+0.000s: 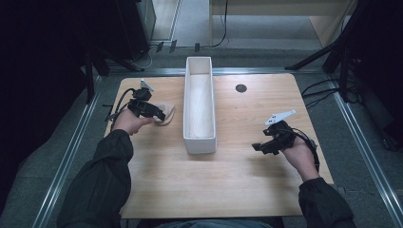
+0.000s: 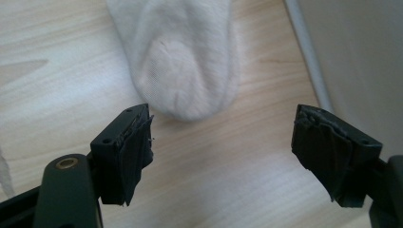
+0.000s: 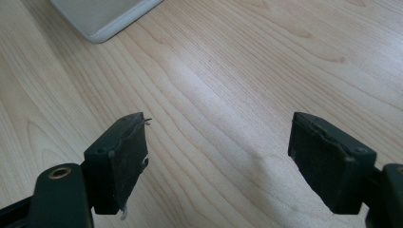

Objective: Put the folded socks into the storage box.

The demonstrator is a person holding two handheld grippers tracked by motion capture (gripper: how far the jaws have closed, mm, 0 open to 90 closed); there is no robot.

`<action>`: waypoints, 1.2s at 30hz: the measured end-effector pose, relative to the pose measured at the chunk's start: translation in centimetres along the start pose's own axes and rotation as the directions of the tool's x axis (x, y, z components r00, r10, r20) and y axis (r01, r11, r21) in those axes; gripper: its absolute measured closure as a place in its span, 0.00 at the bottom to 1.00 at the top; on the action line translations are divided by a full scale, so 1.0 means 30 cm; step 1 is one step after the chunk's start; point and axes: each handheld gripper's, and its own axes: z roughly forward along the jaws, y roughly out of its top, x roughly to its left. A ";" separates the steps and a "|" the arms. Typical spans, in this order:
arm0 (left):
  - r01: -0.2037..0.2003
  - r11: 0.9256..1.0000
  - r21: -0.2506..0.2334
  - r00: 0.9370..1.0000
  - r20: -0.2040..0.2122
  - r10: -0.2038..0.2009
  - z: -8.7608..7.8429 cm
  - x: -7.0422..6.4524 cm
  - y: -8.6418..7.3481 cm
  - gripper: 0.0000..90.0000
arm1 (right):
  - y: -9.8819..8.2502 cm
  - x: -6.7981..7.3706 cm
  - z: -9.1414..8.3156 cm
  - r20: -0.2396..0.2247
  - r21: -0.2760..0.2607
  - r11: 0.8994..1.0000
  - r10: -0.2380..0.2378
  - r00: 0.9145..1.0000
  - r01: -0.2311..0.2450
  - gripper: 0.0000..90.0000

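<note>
So here's my setup: wooden table [image 1: 228, 175] with a long white bin [image 1: 199, 104] standing down the middle, running from 12 to 6 o'clock. My left gripper [image 1: 159, 115] is over at about 9 o'clock from the bin, jaws spread wide, pointing toward a pale crumpled sock [image 1: 167, 113] that lies on the wood just beside the bin's left wall. In the left gripper view the sock [image 2: 185, 61] sits just ahead of the gap in the left gripper [image 2: 223, 142], its rounded end toward me, nothing pinched; the bin's wall [image 2: 356, 61] runs up the right edge there.

My right gripper [image 1: 259, 147] is out at roughly 4 o'clock from the bin, well apart from it, and it's also wide open. In the right gripper view the right gripper [image 3: 216, 166] has bare wood between its pads, with a corner of the bin [image 3: 102, 16] at 11 o'clock. There's a small dark round hole [image 1: 241, 88] in the tabletop at about 1 o'clock.
</note>
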 end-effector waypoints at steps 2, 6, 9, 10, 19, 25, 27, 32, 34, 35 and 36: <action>0.006 1.000 0.013 1.000 -0.012 -0.006 0.016 0.002 0.028 0.23 | 0.000 -0.001 0.001 -0.002 0.003 1.000 0.001 1.000 -0.001 0.23; 0.018 1.000 0.017 1.000 -0.021 -0.018 0.039 0.012 0.060 0.23 | -0.002 0.000 0.001 0.003 0.006 1.000 -0.008 1.000 0.008 0.23; 0.034 0.999 0.031 0.999 -0.033 -0.033 0.056 0.023 0.074 0.23 | -0.005 0.002 0.000 0.003 0.011 1.000 -0.005 1.000 0.005 0.23; 0.042 0.998 0.037 0.999 -0.036 -0.041 0.064 0.029 0.080 0.23 | -0.006 0.002 0.000 0.004 0.011 1.000 -0.004 1.000 0.004 0.23; 0.102 0.993 0.062 0.995 -0.028 -0.100 0.126 0.040 0.124 0.23 | -0.013 0.002 -0.002 0.009 0.010 1.000 0.000 1.000 0.000 0.23; 0.110 0.991 0.073 0.993 -0.041 -0.107 0.169 0.038 0.130 0.25 | -0.019 0.002 -0.006 0.006 0.012 1.000 0.001 1.000 -0.001 0.23; 0.114 0.989 0.090 0.993 -0.051 -0.110 0.190 0.037 0.128 0.29 | -0.020 0.005 -0.001 0.003 0.026 1.000 -0.005 1.000 0.005 0.23; 0.124 0.989 0.083 0.991 -0.069 -0.118 0.200 0.032 0.130 0.38 | -0.018 0.006 -0.003 0.005 0.017 1.000 -0.005 1.000 0.005 0.23; 0.126 0.989 0.083 0.990 -0.074 -0.120 0.199 0.032 0.130 0.42 | -0.017 0.006 -0.002 0.006 0.020 1.000 -0.005 1.000 0.005 0.23; 0.123 0.989 0.083 0.990 -0.074 -0.117 0.199 0.032 0.130 0.44 | -0.017 0.005 -0.001 0.006 0.021 1.000 -0.005 1.000 0.005 0.23; 0.119 0.989 0.084 0.991 -0.073 -0.112 0.198 0.031 0.130 0.47 | -0.016 0.006 -0.001 0.006 0.021 1.000 -0.007 1.000 0.007 0.23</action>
